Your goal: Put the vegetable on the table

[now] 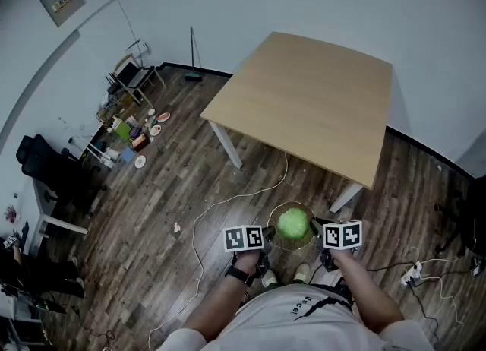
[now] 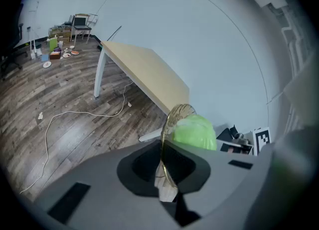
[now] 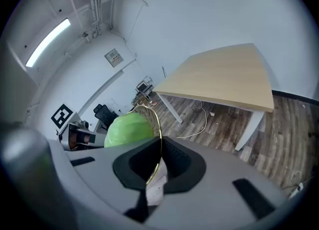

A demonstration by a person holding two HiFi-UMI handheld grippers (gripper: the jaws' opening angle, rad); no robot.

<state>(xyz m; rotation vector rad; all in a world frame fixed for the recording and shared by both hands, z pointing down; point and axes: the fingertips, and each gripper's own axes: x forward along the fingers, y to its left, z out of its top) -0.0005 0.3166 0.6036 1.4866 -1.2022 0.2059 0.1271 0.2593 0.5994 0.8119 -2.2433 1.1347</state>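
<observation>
Head view: a green vegetable (image 1: 293,223) sits in a gold wire basket (image 1: 274,216), held over the wooden floor (image 1: 190,182) near the table (image 1: 304,99) but not on it; the left gripper (image 1: 266,237) and right gripper (image 1: 316,229) flank the basket. Left gripper view: the jaws are clenched on the basket's rim; the vegetable lies just beyond them. Right gripper view: the jaws pinch the opposite rim; the vegetable bulges beside them.
</observation>
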